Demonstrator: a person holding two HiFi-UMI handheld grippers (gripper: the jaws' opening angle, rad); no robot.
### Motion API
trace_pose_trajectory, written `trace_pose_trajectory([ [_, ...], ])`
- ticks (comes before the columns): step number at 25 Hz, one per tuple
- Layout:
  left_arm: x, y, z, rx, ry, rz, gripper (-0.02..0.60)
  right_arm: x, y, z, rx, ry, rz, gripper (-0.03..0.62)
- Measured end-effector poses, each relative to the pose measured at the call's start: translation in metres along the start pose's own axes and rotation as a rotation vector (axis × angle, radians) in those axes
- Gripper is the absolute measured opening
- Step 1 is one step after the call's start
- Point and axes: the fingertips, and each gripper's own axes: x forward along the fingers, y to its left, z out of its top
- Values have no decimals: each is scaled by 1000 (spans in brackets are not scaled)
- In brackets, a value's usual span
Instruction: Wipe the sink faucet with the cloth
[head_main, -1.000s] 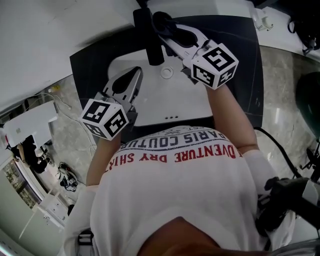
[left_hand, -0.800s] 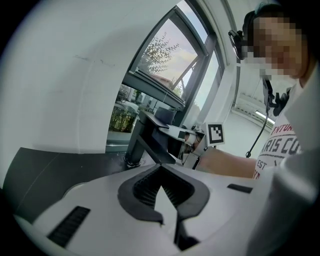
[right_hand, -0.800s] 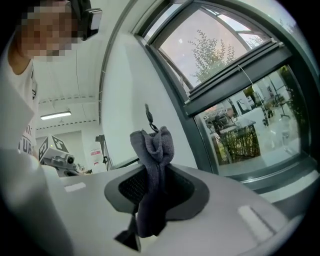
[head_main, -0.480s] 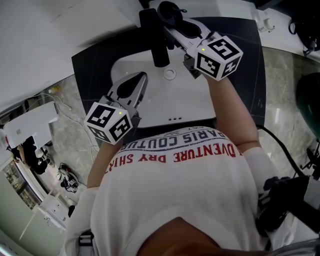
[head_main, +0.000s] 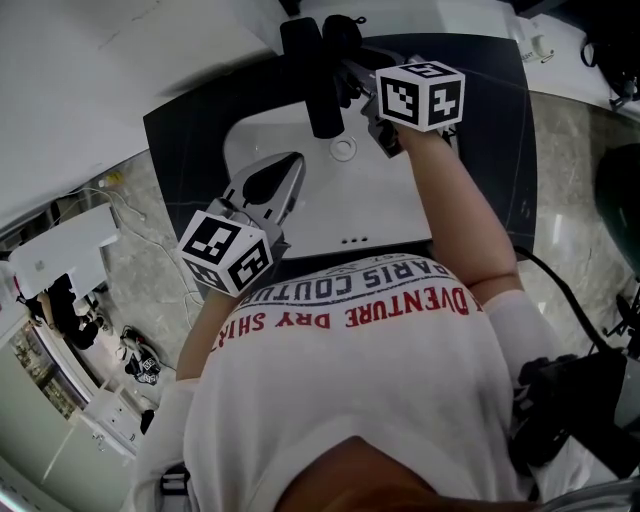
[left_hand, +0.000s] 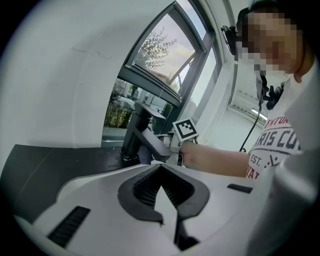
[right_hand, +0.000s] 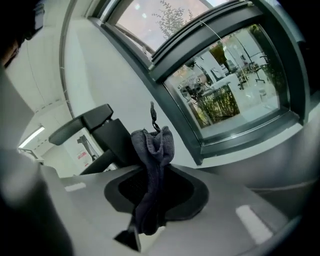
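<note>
The black faucet (head_main: 312, 75) stands at the back of the white sink (head_main: 345, 205). My right gripper (head_main: 347, 50) reaches in beside the faucet's right side, shut on a dark grey cloth (head_main: 338, 30). In the right gripper view the cloth (right_hand: 152, 165) hangs bunched between the jaws, with the faucet (right_hand: 107, 137) just behind it to the left. My left gripper (head_main: 288, 168) hovers over the basin's left part, shut with nothing in it. The left gripper view shows its jaws (left_hand: 162, 195) closed, the faucet (left_hand: 142, 135) ahead and the right gripper's marker cube (left_hand: 186, 130) past it.
A dark counter (head_main: 180, 120) surrounds the sink, with a white wall and a window (right_hand: 225, 95) behind. The drain (head_main: 343, 149) lies under the faucet spout. The person's torso in a white shirt (head_main: 350, 380) fills the near side.
The right gripper has moved away from me with the cloth, toward the rear of the faucet. The left gripper has shifted slightly right and stays over the basin.
</note>
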Motion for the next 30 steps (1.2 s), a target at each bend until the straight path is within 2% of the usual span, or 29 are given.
trace_pose_trajectory([
  [5,3,1,-2,-1,-2,-4,0,9,-14,-14,-7,65,-108,75],
  [11,2,-5,-1,9,-3,2,0,6,-14,-12,35,92,-95,77],
  [15,0,-9,2,16,-16,12,0,-23,0,-9,85,-6,-62,77],
  [19,-1,-20,2,14,-24,9,0,-63,-1,-23,253,-154,-74,77],
  [21,-3,-24,3,16,-26,7,0,-72,3,-33,356,-223,-30,77],
  [25,-7,-25,-1,20,-15,17,0,-62,15,-46,585,-331,149,77],
  [28,-8,-21,-4,17,-8,22,0,-50,19,-39,640,-405,269,77],
  [30,-8,-15,-7,10,-1,26,0,-41,14,-37,710,-444,310,77],
])
